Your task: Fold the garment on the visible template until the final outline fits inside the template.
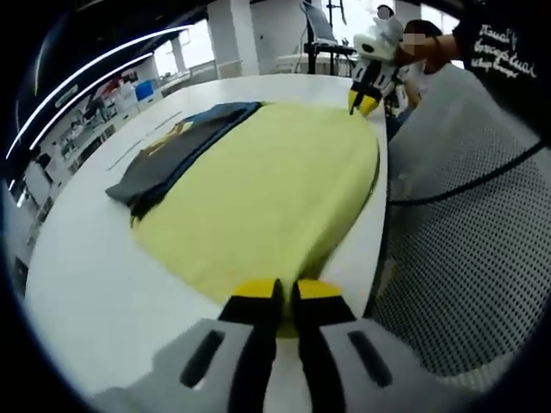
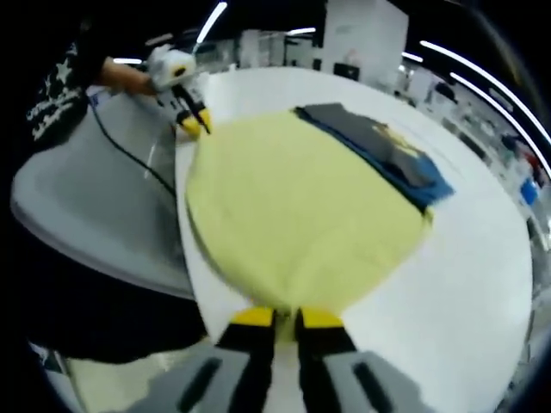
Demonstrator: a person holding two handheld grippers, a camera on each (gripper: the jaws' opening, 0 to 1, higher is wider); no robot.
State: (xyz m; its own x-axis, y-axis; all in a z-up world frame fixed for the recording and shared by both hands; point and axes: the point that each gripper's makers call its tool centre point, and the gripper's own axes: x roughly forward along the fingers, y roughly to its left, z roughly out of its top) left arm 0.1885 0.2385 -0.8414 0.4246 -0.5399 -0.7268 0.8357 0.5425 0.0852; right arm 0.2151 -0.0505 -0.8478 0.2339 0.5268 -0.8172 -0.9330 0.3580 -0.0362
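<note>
One yellow garment (image 1: 267,202) lies spread flat on a white table (image 1: 95,292), with one folded dark grey-and-blue garment (image 1: 176,146) resting at its far edge, partly on the yellow cloth and partly on the bare tabletop. Two grippers work the yellow cloth from opposite corners along the table's near edge. In the left gripper view, the left gripper (image 1: 287,297) sits at the bottom of the frame with its yellow-tipped black jaws drawn close together on the near hem of the yellow garment, pinching the cloth's edge; the right gripper (image 1: 366,101) appears at the far corner of the same cloth, its yellow tips down at the fabric, though whether those jaws are clamped cannot be told from here. In the right gripper view, the right gripper (image 2: 287,325) likewise has its jaws nearly together over the near hem of the yellow garment (image 2: 301,215), apparently nipping it, while the left gripper (image 2: 194,120) meets the opposite corner and the dark garment (image 2: 379,151) lies across on the right of the table (image 2: 465,275). One person in a dark printed shirt (image 1: 504,52) stands beside the table.
</note>
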